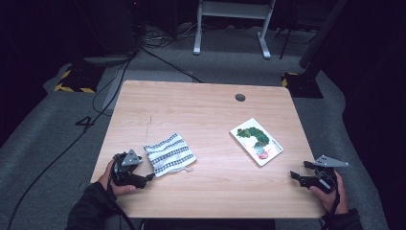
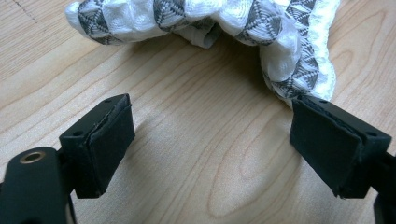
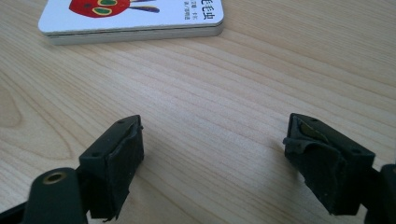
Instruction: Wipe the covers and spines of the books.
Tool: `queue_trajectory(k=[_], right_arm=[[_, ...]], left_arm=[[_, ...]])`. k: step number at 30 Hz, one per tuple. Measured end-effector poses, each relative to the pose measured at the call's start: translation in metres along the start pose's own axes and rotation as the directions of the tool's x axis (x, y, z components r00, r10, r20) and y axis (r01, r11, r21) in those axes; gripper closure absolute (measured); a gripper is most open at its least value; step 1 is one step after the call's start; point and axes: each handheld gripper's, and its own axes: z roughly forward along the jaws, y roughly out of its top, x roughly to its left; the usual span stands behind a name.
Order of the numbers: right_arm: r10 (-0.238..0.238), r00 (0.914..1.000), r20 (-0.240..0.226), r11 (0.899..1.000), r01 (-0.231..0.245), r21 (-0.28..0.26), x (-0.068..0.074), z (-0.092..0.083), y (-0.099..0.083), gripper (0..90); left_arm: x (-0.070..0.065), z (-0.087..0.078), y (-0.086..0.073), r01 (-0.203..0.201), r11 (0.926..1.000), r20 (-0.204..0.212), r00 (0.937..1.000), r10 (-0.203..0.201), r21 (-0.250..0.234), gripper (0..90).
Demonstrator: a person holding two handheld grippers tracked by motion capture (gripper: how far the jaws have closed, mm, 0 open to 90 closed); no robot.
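**Both claws wide, cloth and book untouched**

While I hold both hands low at the near edge of the table (image 1: 201,96), my left claw (image 1: 149,177) sits with its jaws spread wide and nothing between them but bare wood. From the left gripper view, the cloth (image 2: 261,32) lies just ahead of the claw (image 2: 210,140), a crumpled white piece with grey triangle bands. Its near corner hangs down right against the tip of the jaw at the right of that view; I cannot tell whether it truly touches the pad. The jaw at the left of that view stands clear of the cloth, with open table in front of it. From above, the cloth (image 1: 170,154) rests just beyond and to the right of my left claw.

My right claw (image 1: 293,175) is likewise open, jaws far apart and empty. In the right gripper view, the book (image 3: 135,21) lies flat ahead of the claw (image 3: 212,149) and off toward the jaw at the left of that view, apart from both jaws, with a strip of bare wood between. Its cover shows a red shape and some dark print near the corner. From above, the book (image 1: 256,141) sits beyond my right claw and to its left, well apart from the cloth.
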Motion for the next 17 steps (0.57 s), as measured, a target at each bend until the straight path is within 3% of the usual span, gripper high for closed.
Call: queue_trajectory(k=[17], right_arm=[[0.003,1.0,0.003,1.0,-0.003,-0.001,-0.0005,0.0005,0.0004,19.9]], left_arm=[[-0.0001,0.0,0.0,0.001,1.0,-0.001,1.0,-0.001,0.0,14.2]])
